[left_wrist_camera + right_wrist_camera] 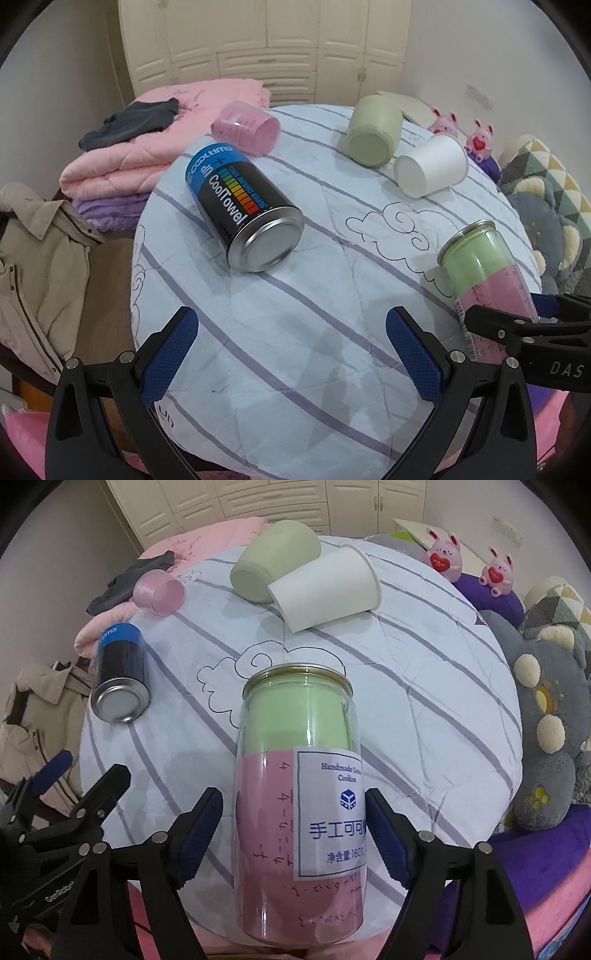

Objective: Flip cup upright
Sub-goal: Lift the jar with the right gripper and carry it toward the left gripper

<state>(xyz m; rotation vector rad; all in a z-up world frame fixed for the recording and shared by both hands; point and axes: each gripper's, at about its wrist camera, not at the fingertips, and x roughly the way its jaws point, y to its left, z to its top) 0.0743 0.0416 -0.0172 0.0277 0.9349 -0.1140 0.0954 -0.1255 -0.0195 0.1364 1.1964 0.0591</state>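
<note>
A clear jar-like cup (299,782) with green and pink paper inside and a white label lies tilted on the striped cushion (424,686), its metal rim pointing away. My right gripper (293,834) straddles its pink lower half with jaws open; a gap shows on the left, while the right pad sits at the jar's edge. In the left wrist view the same cup (484,266) is at the right with the right gripper (532,321) around it. My left gripper (291,350) is open and empty over bare cushion (295,295).
Lying on their sides on the cushion are a black-and-blue CoolTowel can (243,210), a pink cup (245,127), a green cup (373,131) and a white paper cup (430,168). Folded pink blankets (122,162) are at the left, plush toys (546,716) at the right.
</note>
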